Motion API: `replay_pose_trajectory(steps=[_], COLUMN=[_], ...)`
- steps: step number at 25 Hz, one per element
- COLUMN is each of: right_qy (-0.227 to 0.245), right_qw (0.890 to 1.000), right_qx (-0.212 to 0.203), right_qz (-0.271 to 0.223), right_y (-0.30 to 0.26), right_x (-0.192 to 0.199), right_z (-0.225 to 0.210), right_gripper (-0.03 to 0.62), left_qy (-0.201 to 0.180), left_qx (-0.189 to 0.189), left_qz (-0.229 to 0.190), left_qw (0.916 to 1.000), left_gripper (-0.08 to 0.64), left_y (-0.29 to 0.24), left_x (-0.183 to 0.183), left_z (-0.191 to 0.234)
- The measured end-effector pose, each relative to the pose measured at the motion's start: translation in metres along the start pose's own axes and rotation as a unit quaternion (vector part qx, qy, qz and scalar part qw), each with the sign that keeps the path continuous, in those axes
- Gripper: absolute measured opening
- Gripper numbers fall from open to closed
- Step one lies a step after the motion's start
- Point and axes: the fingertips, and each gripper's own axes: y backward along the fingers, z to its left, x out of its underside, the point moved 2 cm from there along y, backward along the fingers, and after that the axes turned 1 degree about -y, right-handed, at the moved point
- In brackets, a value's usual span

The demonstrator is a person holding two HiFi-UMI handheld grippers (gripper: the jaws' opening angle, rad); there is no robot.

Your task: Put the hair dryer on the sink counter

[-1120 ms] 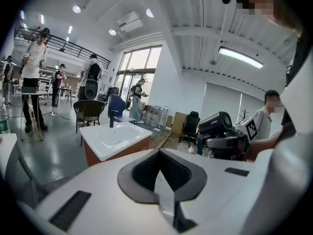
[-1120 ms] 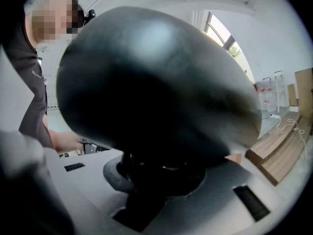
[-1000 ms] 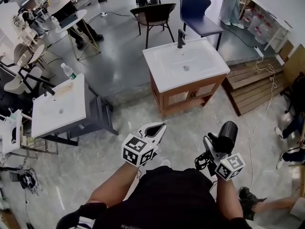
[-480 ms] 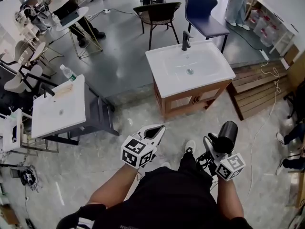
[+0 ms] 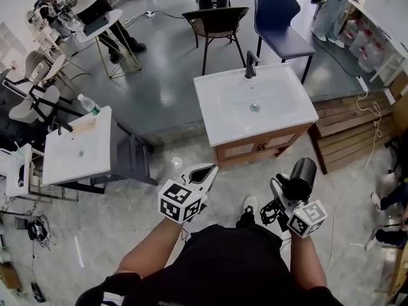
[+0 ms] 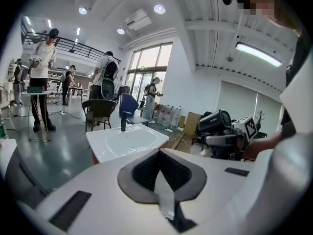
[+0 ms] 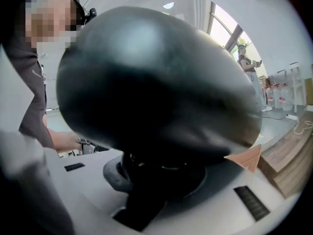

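Carrying step: the right gripper (image 5: 284, 194) pinches the hair dryer (image 5: 301, 173) in its fingers; the left gripper (image 5: 203, 173), fingers pressed together, is empty. Next comes reaching the sink tabletop (image 5: 220, 121).

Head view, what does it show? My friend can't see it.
A person looks down at two grippers: the right gripper clamps a black hair dryer, the left gripper is shut and empty. Ahead stands a white sink counter with a black faucet.

text: none legible | hair dryer (image 6: 215, 122): white print, unreadable
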Motion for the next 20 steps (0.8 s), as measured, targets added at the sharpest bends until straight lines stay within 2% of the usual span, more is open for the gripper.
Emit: replay_pose_trajectory(steps=[11, 20], right_qy=[0.007, 0.023], right_qw=[0.999, 0.995], right_qx=[-0.040, -0.097], right_qz=[0.007, 0.028], right_y=[-0.029, -0.057], right_x=[-0.040, -0.048], right_z=[-0.097, -0.145], right_gripper=[0.089, 0.088], left_qy=[0.009, 0.026], left_qx=[-0.056, -0.113], left_qz=[-0.010, -0.023], left_qw=[0.9984, 0.9929], left_gripper=[0.000, 0.000], left_y=[-0.075, -0.108], left_x=[-0.042, -0.056], left_z=[0.012, 0.018])
